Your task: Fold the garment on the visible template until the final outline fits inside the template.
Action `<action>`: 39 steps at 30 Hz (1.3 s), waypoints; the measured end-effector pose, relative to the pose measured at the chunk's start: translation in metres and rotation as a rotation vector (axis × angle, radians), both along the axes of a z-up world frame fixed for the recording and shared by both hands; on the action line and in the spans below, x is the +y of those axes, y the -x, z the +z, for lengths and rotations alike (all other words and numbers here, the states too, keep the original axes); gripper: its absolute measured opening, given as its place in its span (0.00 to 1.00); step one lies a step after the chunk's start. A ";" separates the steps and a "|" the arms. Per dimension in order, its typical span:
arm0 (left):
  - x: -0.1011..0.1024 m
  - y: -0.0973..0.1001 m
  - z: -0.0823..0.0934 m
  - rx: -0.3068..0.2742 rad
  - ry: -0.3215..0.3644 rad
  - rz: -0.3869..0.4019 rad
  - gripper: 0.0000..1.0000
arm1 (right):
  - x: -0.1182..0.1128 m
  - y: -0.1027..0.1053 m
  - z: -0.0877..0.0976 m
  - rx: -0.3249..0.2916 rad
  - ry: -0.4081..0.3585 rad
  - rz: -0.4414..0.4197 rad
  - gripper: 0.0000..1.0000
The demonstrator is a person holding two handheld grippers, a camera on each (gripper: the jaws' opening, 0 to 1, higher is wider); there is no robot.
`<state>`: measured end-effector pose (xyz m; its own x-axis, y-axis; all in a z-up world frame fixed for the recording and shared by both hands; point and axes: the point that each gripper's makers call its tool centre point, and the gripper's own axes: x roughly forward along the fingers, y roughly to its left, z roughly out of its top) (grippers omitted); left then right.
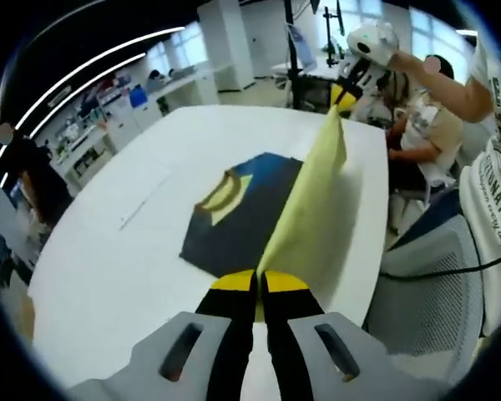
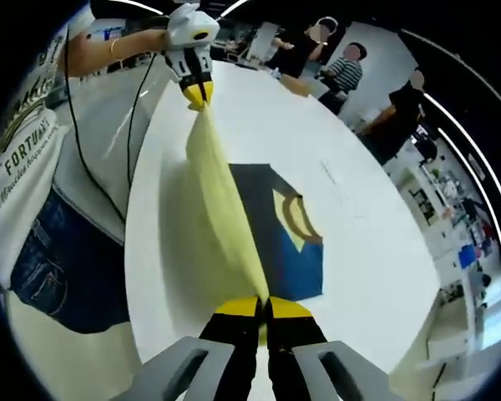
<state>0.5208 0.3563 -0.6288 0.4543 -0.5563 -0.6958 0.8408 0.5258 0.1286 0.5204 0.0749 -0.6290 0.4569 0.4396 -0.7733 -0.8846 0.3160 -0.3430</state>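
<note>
A yellow garment (image 1: 311,200) is stretched taut in the air between my two grippers, above a white table (image 1: 125,259). My left gripper (image 1: 258,284) is shut on one end of it; in the same view my right gripper (image 1: 344,98) pinches the far end. In the right gripper view, my right gripper (image 2: 264,310) is shut on the yellow garment (image 2: 221,209) and my left gripper (image 2: 196,93) holds the other end. Under the cloth lies the dark navy template (image 1: 238,213), with a yellow curved collar mark (image 1: 220,196) and a blue area. The navy template (image 2: 285,242) also sits beside the lifted cloth.
The person holding the grippers stands at the table edge, in a white printed shirt (image 2: 29,142) and jeans (image 2: 63,267). A black cable (image 2: 100,167) hangs from the left gripper. Other people (image 2: 397,109) stand beyond the far edge. A mesh chair (image 1: 434,284) is close by.
</note>
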 end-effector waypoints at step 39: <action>-0.013 -0.114 0.017 -0.193 0.053 0.196 0.01 | -0.013 -0.130 -0.004 -0.227 -0.068 -0.284 0.00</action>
